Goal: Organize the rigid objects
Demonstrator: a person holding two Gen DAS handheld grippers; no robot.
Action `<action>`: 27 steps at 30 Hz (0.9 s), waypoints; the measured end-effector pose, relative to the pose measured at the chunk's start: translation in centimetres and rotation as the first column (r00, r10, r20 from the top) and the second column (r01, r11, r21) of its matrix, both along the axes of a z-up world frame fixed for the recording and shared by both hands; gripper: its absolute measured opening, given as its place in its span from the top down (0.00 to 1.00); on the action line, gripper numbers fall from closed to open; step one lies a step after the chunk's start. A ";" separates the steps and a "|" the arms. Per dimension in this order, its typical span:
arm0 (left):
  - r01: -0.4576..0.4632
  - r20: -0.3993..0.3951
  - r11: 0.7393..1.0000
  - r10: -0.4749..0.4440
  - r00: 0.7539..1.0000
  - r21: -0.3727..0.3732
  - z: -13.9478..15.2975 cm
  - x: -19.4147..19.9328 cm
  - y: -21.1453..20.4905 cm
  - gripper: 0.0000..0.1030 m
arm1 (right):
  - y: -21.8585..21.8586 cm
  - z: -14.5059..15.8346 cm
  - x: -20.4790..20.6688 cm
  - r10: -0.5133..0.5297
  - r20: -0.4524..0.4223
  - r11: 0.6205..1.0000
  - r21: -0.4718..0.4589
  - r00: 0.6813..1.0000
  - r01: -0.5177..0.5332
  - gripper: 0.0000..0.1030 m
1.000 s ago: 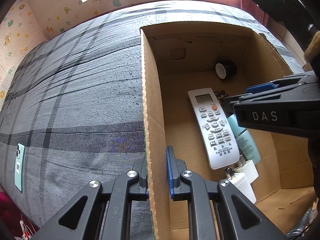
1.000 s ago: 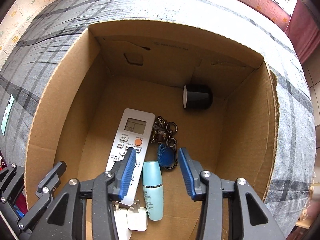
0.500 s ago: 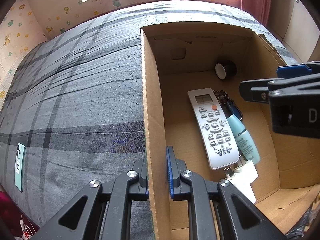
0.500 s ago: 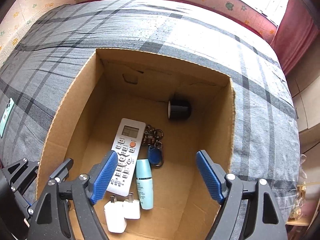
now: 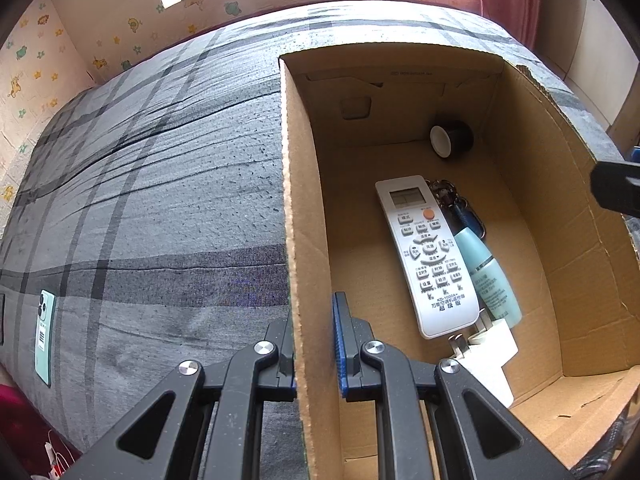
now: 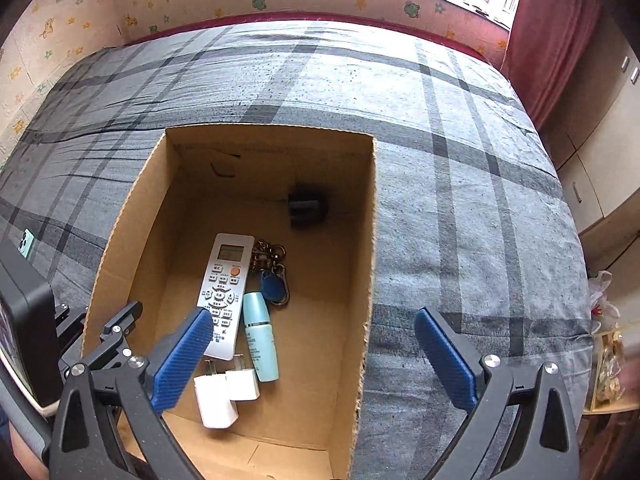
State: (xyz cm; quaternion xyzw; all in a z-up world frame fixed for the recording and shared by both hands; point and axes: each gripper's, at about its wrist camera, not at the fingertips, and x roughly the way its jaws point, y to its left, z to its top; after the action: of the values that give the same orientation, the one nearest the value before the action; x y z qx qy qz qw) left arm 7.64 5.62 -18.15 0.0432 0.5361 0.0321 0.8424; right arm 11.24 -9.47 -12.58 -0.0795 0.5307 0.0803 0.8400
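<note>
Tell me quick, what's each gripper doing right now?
Left gripper: shut on the cardboard box wall.
Right gripper: jaws opening wide above the box, nothing between them.

Sitting on the bed (image 6: 460,128), ahead of the right tool (image 6: 316,356): box (image 6: 370,240) holding remote (image 6: 226,288), keys (image 6: 272,268) and bottle (image 6: 260,336) to its right, chargers (image 6: 224,394) nearest, cup (image 6: 306,206) farthest. Lying far left: phone (image 5: 43,332).
</note>
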 end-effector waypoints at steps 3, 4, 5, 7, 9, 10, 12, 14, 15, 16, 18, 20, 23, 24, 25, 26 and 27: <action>-0.003 0.002 1.000 0.003 1.000 -0.003 0.0 -0.1 0.0 0.86 | -1.3 0.3 -1.2 -0.026 0.004 0.999 0.019 1.000 0.026 0.00; -0.004 0.002 1.000 0.004 1.000 -0.004 0.0 -0.1 0.0 0.86 | -1.8 0.3 -1.7 -0.035 0.005 0.999 0.021 0.999 0.035 0.00; -0.002 0.002 1.000 0.002 1.000 -0.004 0.0 -0.1 0.0 0.86 | -2.0 0.3 -2.2 -0.041 0.007 0.999 0.020 0.999 0.041 0.00; 0.001 0.000 1.000 -0.001 1.000 -0.001 0.0 -0.1 0.1 0.86 | -2.6 0.3 -3.1 -0.051 0.016 0.999 0.011 0.999 0.051 0.00; 0.005 -0.002 1.000 -0.005 1.000 0.003 0.0 0.0 0.0 0.86 | -3.0 0.5 -3.8 -0.055 0.026 0.998 0.011 0.998 0.055 0.00; 0.005 -0.002 1.000 -0.005 1.000 0.002 0.0 0.0 0.0 0.86 | -3.2 0.6 -4.1 -0.057 0.027 0.998 0.015 0.998 0.057 0.00; 0.005 -0.001 1.000 -0.005 1.000 0.003 0.0 -0.1 0.0 0.86 | -3.6 0.8 -4.6 -0.067 0.032 0.997 0.027 0.997 0.066 0.00; 0.005 0.001 1.000 -0.005 1.000 0.005 0.0 -0.1 0.0 0.86 | -3.7 1.0 -5.2 -0.067 0.037 0.997 0.037 0.997 0.066 0.00; 0.005 0.000 1.000 -0.005 1.000 0.009 -0.1 -0.1 -0.1 0.85 | -3.8 1.1 -5.4 -0.066 0.037 0.997 0.038 0.997 0.064 0.00; 0.007 -0.002 1.000 -0.007 1.000 0.014 -0.1 -0.1 -0.2 0.85 | -3.8 1.2 -5.5 -0.066 0.040 0.997 0.040 0.997 0.064 0.00; 0.007 -0.006 1.000 -0.007 1.000 0.018 0.0 0.0 -0.3 0.84 | -3.9 1.4 -5.8 -0.068 0.046 0.997 0.040 0.997 0.066 0.00; 0.003 -0.009 1.000 -0.002 1.000 0.022 0.0 0.0 -0.3 0.84 | -4.0 1.7 -6.0 -0.071 0.051 0.997 0.045 0.996 0.069 0.00; -0.015 0.007 0.999 0.015 1.000 0.037 0.5 -0.3 -0.3 0.60 | -4.0 2.0 -6.3 -0.073 0.050 0.996 0.047 0.996 0.071 0.00; -0.021 0.013 0.999 0.020 1.000 0.029 0.7 -0.5 -0.2 0.46 | -4.0 2.1 -6.5 -0.070 0.051 0.996 0.052 0.996 0.068 0.00; -0.027 0.027 0.999 0.026 0.999 0.025 1.1 -0.7 -0.2 0.38 | -4.0 2.3 -6.7 -0.067 0.054 0.996 0.054 0.996 0.064 0.00; -0.033 0.042 0.999 0.031 0.999 0.032 1.4 -1.0 -0.3 0.36 | -3.9 2.5 -6.9 -0.062 0.060 0.997 0.053 0.996 0.059 0.00; -0.040 0.053 0.998 0.038 0.998 0.042 1.8 -1.3 -0.3 0.33 | -3.8 2.7 -7.1 -0.059 0.067 0.997 0.052 0.996 0.056 0.00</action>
State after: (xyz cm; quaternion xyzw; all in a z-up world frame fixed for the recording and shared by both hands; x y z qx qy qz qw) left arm 6.36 5.31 -16.36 0.0503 0.5137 0.0612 0.8543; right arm 4.15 -13.30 -9.91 -0.0460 0.5013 0.0667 0.8615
